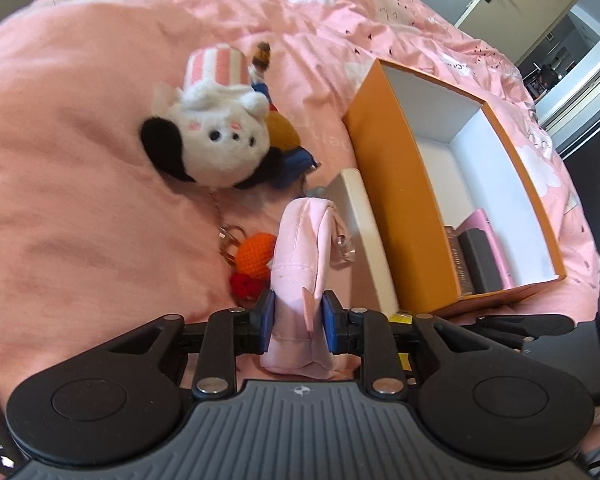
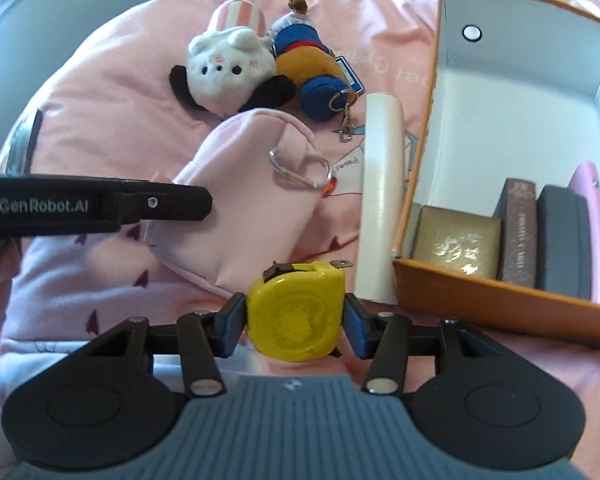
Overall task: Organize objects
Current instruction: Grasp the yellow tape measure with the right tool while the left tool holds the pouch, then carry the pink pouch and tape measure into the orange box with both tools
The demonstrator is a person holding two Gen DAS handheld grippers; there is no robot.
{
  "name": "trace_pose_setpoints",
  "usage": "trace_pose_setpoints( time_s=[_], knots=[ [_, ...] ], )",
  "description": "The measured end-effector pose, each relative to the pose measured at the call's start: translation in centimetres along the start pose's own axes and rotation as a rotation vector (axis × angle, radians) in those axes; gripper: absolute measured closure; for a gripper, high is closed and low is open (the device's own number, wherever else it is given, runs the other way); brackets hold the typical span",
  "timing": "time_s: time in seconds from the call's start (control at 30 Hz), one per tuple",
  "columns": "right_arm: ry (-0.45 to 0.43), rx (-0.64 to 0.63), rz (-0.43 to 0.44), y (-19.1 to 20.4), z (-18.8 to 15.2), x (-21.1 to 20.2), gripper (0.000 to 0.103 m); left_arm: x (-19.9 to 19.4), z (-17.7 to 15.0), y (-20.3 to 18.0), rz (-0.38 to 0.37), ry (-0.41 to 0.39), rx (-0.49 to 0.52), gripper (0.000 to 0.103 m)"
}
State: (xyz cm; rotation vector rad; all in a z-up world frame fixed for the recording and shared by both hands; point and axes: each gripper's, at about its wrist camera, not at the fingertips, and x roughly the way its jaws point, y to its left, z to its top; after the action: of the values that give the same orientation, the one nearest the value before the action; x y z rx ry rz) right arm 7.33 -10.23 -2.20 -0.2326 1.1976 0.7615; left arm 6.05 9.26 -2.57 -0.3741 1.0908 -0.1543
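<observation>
Left gripper (image 1: 298, 322) fingers clamp the pink pouch (image 1: 300, 264); right gripper (image 2: 294, 320) fingers grip the yellow tape measure (image 2: 296, 312), beside the orange box (image 2: 500, 312) on the bed (image 2: 100, 92).

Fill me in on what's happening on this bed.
A person is tidying small things off a pink bedspread into an orange box, using a hand-held gripper in each hand. The left hand-held gripper is clamped on a pink pouch; the right hand-held gripper grips a yellow tape measure. The box already holds a few small cases at one end. A white plush toy, an orange crocheted charm and a white lid remain on the bed.
</observation>
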Motion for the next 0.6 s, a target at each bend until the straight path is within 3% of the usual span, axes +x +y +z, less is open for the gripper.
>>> trace_pose_setpoints(
  time_s=[0.1, 0.2, 0.33, 0.47, 0.6],
  knots=[
    [0.011, -0.035, -0.048, 0.7, 2.0, 1.1, 0.050, 0.8, 0.4, -0.5, -0.039, 0.021, -0.017, 0.072],
    [0.015, -0.026, -0.049, -2.4, -1.0, -0.8, 0.050, 2.1, 1.1, -0.7, -0.069, 0.050, -0.049, 0.068],
    [0.002, -0.016, -0.071, -3.1, -0.7, -0.7, 0.050, 4.0, 1.9, -1.0, -0.064, 0.067, -0.068, 0.064],
    [-0.001, -0.006, -0.050, -3.3, -0.4, -0.3, 0.050, 5.3, 2.2, -1.5, -0.045, 0.076, -0.050, 0.064],
    [-0.014, -0.012, -0.035, -3.3, -0.4, -0.5, 0.050, 4.9, 1.6, -1.8, -0.022, 0.064, -0.017, 0.072]
  ],
)
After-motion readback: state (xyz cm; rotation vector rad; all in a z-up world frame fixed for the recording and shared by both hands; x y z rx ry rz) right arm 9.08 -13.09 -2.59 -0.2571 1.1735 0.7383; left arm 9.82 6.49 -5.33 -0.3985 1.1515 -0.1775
